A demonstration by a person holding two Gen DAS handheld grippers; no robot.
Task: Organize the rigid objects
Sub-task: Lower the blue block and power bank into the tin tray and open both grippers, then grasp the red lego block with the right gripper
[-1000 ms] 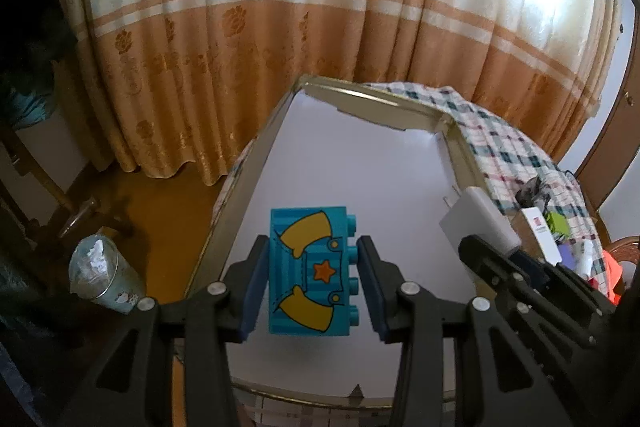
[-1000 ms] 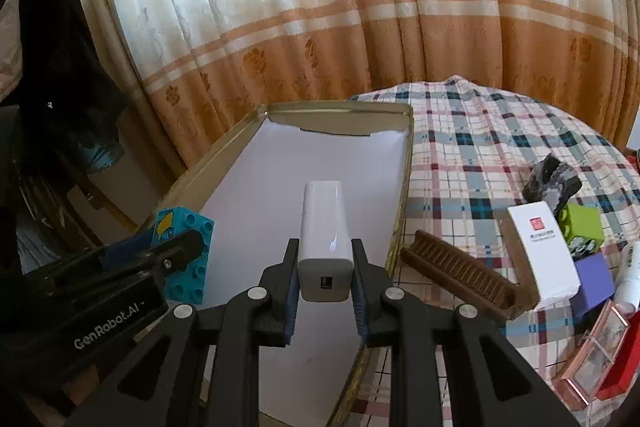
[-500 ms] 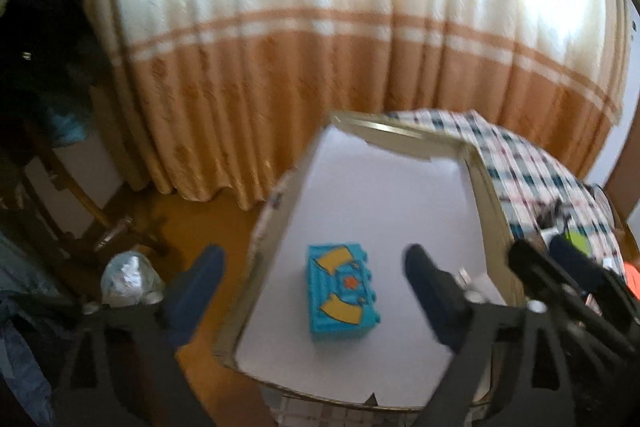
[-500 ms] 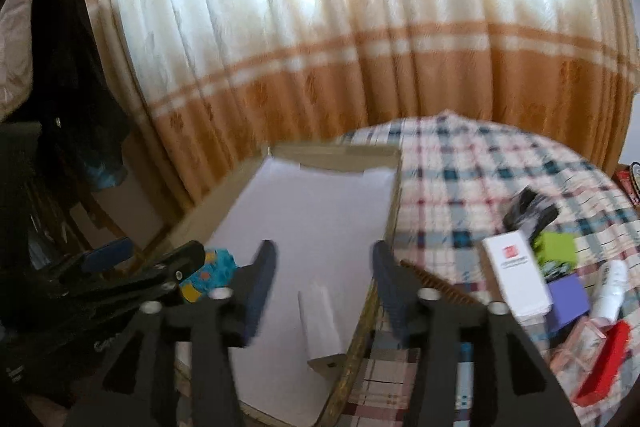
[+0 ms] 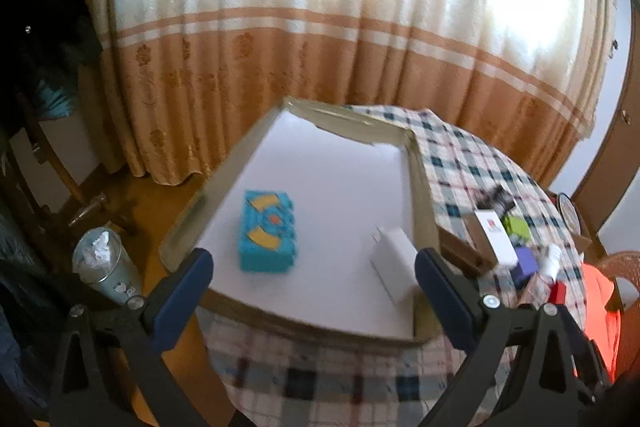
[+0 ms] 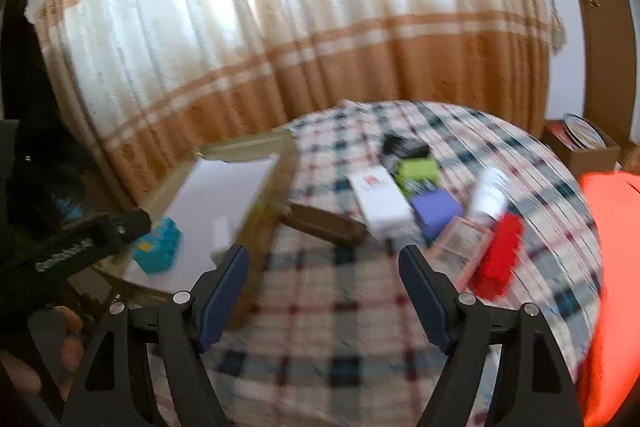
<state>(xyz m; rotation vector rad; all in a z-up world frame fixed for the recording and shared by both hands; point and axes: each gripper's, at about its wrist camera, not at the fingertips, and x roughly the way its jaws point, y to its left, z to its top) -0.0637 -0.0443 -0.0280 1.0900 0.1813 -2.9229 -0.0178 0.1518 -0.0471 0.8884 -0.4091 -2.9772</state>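
A teal toy brick (image 5: 267, 238) with yellow marks lies in the flat tray (image 5: 423, 187) with a white floor; it also shows in the right wrist view (image 6: 157, 246). A white charger block (image 5: 394, 269) lies near the tray's right wall. My left gripper (image 5: 312, 297) is open and empty, pulled back above the tray's near edge. My right gripper (image 6: 323, 293) is open and empty over the checked tablecloth, right of the tray (image 6: 276, 183). Loose items lie ahead of it: a white box (image 6: 380, 203), a brown comb (image 6: 326, 225), a purple block (image 6: 436, 213), a red block (image 6: 498, 255).
A green block (image 6: 418, 171), a black object (image 6: 402, 147), a white bottle (image 6: 490, 195) and a pink frame (image 6: 464, 247) lie on the round table. Curtains hang behind. A bin (image 5: 106, 267) stands on the floor at left. An orange chair (image 6: 612, 267) is at right.
Both grippers opened and let go: the teal brick and the white charger now lie in the tray. Both grippers drew back; the right one swung right over the tablecloth.
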